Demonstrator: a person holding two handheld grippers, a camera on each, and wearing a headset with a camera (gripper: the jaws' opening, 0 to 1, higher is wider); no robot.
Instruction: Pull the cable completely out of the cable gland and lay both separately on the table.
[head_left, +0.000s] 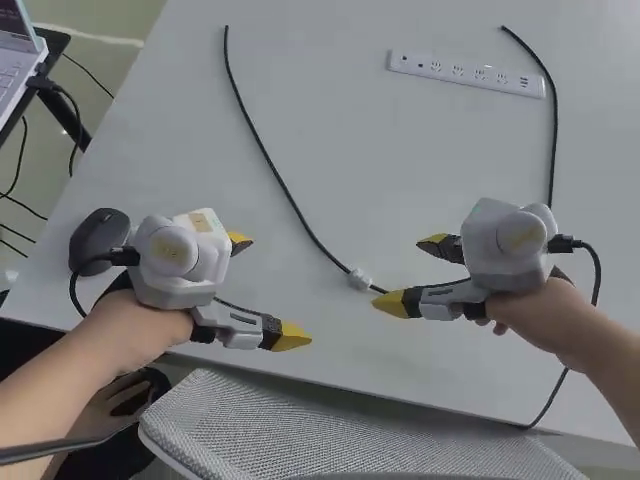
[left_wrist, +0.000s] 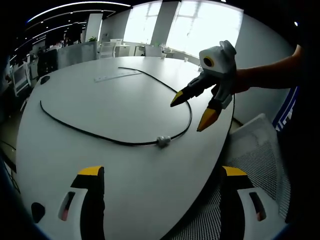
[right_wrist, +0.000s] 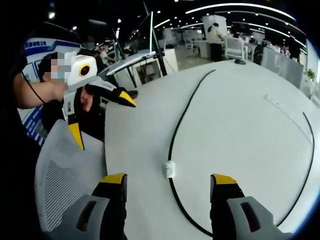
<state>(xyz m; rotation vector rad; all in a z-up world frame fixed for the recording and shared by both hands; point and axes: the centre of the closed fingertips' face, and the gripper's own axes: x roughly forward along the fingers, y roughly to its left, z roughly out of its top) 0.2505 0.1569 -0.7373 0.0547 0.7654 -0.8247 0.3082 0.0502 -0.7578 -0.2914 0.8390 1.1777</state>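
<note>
A long black cable lies in a loop on the white table. It is threaded through a small white cable gland near the front edge. My left gripper hovers open to the left of the gland, with nothing between its jaws. My right gripper is open just right of the gland, holding nothing. In the left gripper view the gland lies ahead of the open jaws, and the right gripper hangs beyond it. In the right gripper view the gland lies between the jaw tips.
A white power strip lies at the far side of the table. A dark mouse sits at the left edge, and a laptop stands on a side stand. A grey mesh chair is below the table's front edge.
</note>
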